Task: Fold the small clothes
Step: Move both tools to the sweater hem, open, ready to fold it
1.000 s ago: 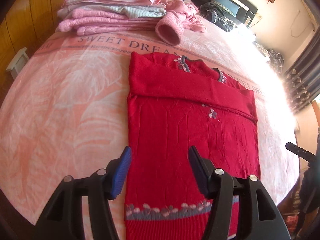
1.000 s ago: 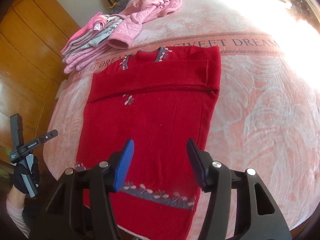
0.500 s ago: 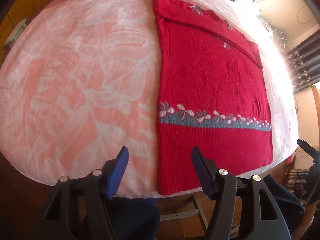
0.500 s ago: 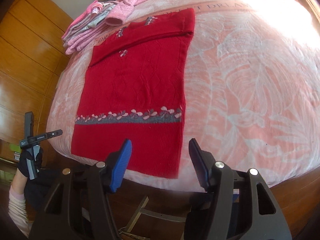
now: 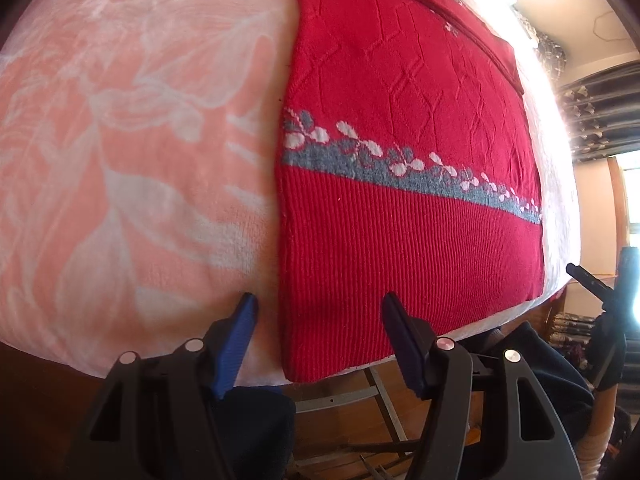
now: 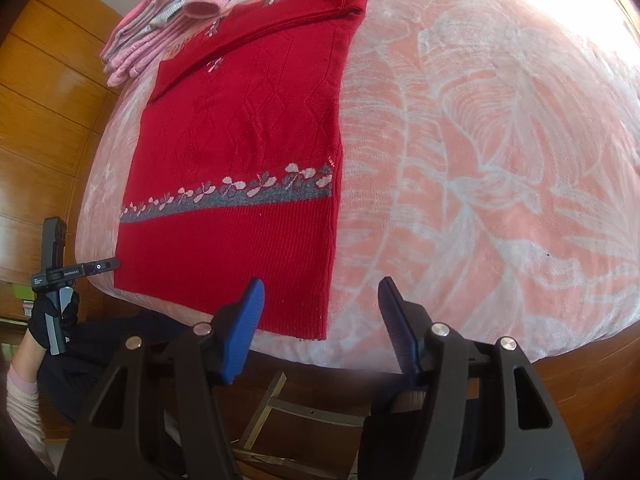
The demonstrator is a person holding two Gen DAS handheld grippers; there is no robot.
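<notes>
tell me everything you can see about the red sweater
The red sweater is a knit with raised diamond patterning on the body, a ribbed hem and a grey band of white flowers above it. It lies flat on the pink leaf-print blanket, sleeves folded across the chest, hem at the bed's near edge. Both grippers, left and right, are open at the hem corners; neither holds it.

red sweater (image 5: 400, 240), pink leaf-print blanket (image 5: 120, 160)

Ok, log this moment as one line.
left hand-held gripper: open, at left hem corner | right hand-held gripper: open, at right hem corner | red sweater: flat on bed, sleeves folded in
</notes>
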